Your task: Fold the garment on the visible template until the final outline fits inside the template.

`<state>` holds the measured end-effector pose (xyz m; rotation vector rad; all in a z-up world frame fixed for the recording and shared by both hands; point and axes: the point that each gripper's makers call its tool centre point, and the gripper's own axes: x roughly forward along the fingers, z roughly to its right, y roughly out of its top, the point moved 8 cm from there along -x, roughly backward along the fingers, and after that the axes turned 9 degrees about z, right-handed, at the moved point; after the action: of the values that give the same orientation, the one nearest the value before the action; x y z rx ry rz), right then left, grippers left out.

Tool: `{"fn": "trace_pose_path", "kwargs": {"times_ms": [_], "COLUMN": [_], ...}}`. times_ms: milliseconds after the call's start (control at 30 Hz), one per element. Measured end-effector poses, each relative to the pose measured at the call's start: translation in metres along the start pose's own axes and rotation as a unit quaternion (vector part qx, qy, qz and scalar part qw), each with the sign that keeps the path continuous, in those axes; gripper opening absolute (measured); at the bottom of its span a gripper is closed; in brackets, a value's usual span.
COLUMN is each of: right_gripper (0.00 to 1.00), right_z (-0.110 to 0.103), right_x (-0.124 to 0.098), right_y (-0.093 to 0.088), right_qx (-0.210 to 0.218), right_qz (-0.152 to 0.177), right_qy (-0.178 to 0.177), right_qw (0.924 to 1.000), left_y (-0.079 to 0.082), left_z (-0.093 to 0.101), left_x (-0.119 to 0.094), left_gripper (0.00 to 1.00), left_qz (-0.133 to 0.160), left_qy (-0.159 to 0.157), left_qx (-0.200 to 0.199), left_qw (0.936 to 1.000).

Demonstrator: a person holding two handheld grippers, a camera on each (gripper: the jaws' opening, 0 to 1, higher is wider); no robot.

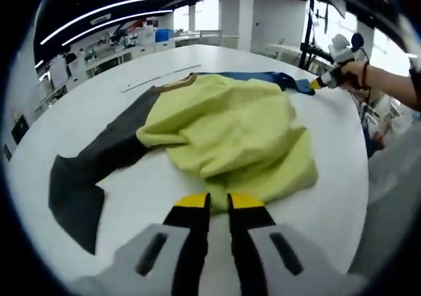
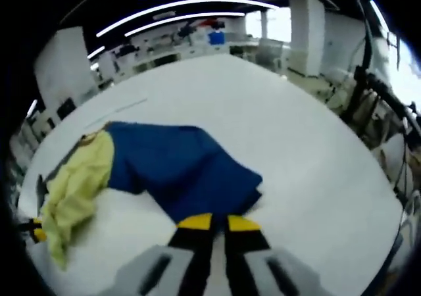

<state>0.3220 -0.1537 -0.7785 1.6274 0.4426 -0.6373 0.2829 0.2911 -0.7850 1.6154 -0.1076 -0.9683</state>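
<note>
A garment lies crumpled on the white table [image 1: 125, 191]: a yellow-green body [image 1: 230, 128], a dark grey sleeve [image 1: 85, 177] spread to the left, and a blue sleeve [image 1: 263, 79] at the far side. My left gripper [image 1: 219, 200] is shut on the near yellow-green hem. My right gripper [image 1: 320, 82], held by a hand, grips the blue sleeve's end. In the right gripper view the blue sleeve [image 2: 184, 168] spreads ahead, with my right gripper [image 2: 219, 222] shut on its near edge. The yellow-green body [image 2: 75, 184] bunches at the left, next to the left gripper [image 2: 34, 230].
A thin pale strip [image 1: 158, 77] lies on the table beyond the garment. The table edge [image 1: 365, 171] curves close on the right, with a person's arm [image 1: 395, 85] above it. Benches, pillars and equipment [image 2: 197, 39] stand behind the table.
</note>
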Motion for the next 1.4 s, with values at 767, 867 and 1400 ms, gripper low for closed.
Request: {"fn": "trace_pose_path", "kwargs": {"times_ms": [767, 867, 1400], "right_gripper": [0.00, 0.00, 0.00], "right_z": [0.051, 0.056, 0.067], "right_x": [0.008, 0.014, 0.019], "right_y": [0.023, 0.027, 0.031], "right_qx": [-0.078, -0.082, -0.088], "right_qz": [-0.009, -0.009, -0.023], "right_qy": [-0.033, -0.035, -0.033], "right_qw": [0.9963, 0.9960, 0.9953], "left_y": [-0.005, -0.005, -0.005], "left_z": [0.020, 0.027, 0.037], "left_x": [-0.034, -0.038, -0.057], "left_gripper": [0.00, 0.00, 0.00], "left_qz": [0.013, 0.011, 0.004], "left_qy": [0.022, 0.021, 0.044], "left_qx": [-0.071, -0.081, -0.087], "left_qw": [0.9972, 0.9964, 0.9953]}}
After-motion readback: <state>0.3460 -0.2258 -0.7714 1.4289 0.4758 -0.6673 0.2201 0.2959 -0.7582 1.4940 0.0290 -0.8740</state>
